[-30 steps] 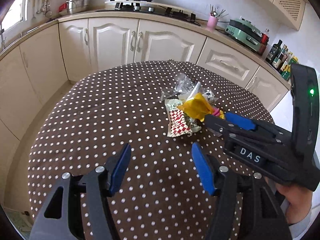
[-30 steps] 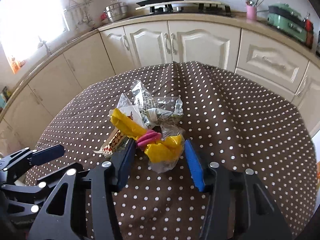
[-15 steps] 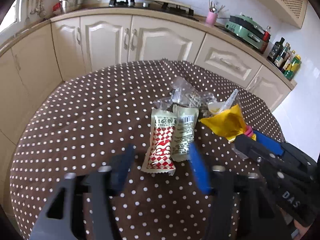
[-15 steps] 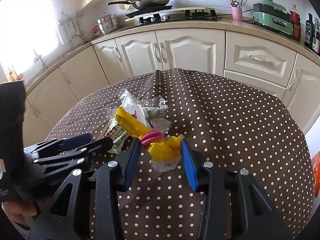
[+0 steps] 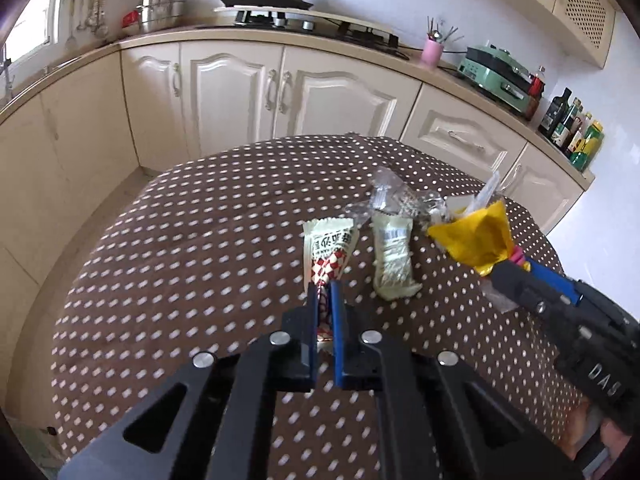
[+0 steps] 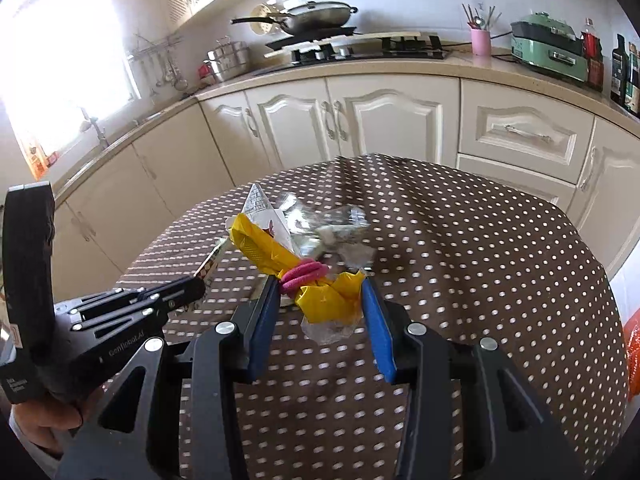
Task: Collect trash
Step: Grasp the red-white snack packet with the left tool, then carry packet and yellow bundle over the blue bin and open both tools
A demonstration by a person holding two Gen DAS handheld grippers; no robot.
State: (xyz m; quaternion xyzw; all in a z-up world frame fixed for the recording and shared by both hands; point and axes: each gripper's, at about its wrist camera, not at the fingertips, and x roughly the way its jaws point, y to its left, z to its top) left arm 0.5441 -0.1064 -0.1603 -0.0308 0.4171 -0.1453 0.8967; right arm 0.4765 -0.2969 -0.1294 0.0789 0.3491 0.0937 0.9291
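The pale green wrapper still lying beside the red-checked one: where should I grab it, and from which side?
Take the pale green wrapper by its crimped near end, coming in low from the table's near edge. It lies flat, lengthwise toward the left gripper, clear of the red-checked wrapper.

on the table [image 5: 192, 240], the checked packet [image 5: 329, 248] lies left of the pale packet [image 5: 393, 256].
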